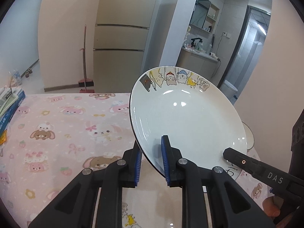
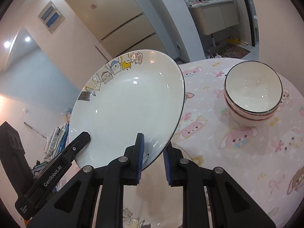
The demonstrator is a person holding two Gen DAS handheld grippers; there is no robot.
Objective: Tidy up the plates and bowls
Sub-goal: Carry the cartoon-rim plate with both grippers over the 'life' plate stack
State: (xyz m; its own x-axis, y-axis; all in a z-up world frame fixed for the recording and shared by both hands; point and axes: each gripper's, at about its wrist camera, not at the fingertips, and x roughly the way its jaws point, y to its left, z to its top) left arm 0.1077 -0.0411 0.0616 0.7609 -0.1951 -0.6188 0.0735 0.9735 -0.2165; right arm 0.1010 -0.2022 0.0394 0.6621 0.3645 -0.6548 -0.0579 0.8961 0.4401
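Both grippers, left gripper (image 1: 152,159) and right gripper (image 2: 153,161), pinch the near rim of one tilted cartoon plate (image 1: 188,117), lifted above the table (image 1: 57,125). Uneven pulling could make it slip onto the stacked bowls (image 2: 252,93) ahead-right.

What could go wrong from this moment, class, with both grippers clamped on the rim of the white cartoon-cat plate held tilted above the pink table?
1. The white ceramic plate with cartoon cats is pinched only at its near rim by the left gripper and right gripper; glazed and tilted, it could slip.
2. If the hands pull unevenly, one grip may twist loose.
3. Swung right, it could strike the stacked pink bowls.
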